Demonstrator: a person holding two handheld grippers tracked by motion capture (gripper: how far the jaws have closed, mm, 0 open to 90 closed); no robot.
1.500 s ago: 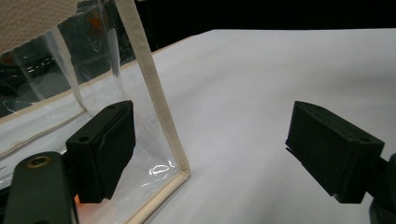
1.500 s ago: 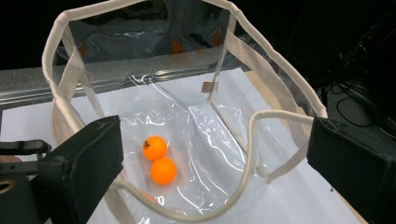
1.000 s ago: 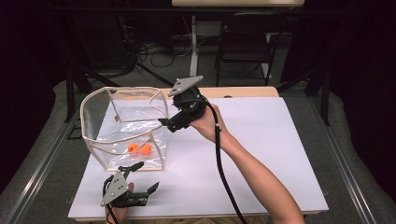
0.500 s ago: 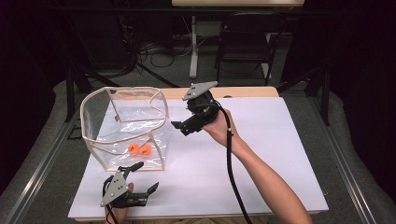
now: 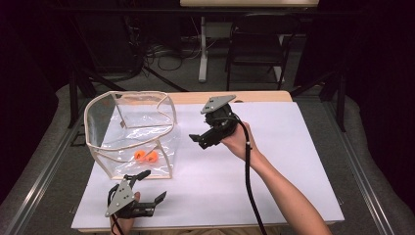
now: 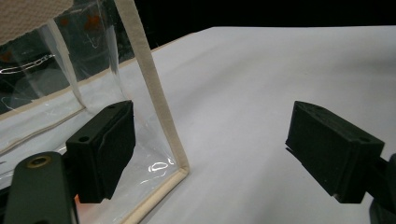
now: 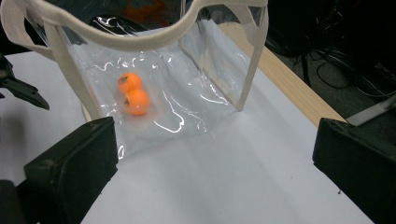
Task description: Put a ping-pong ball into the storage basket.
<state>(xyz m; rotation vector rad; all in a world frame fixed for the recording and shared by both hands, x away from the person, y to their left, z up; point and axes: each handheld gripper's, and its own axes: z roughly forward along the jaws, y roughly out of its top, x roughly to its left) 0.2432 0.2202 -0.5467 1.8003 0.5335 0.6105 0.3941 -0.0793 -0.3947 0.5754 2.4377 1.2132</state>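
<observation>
We find no writing, label, brand mark, number or sign that can be read here. The clear bag point(image 5: 131, 132) with its cream trim is plain, the two orange balls point(image 7: 133, 94) carry only small dark marks too blurred to read, and the white bench point(image 5: 274, 161) is blank.

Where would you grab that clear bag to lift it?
Probably the cream fabric rim along the open top, approached from above at the near side. It is stiffer than the clear plastic walls, and a hand-held gripper's jaws can straddle it.
</observation>
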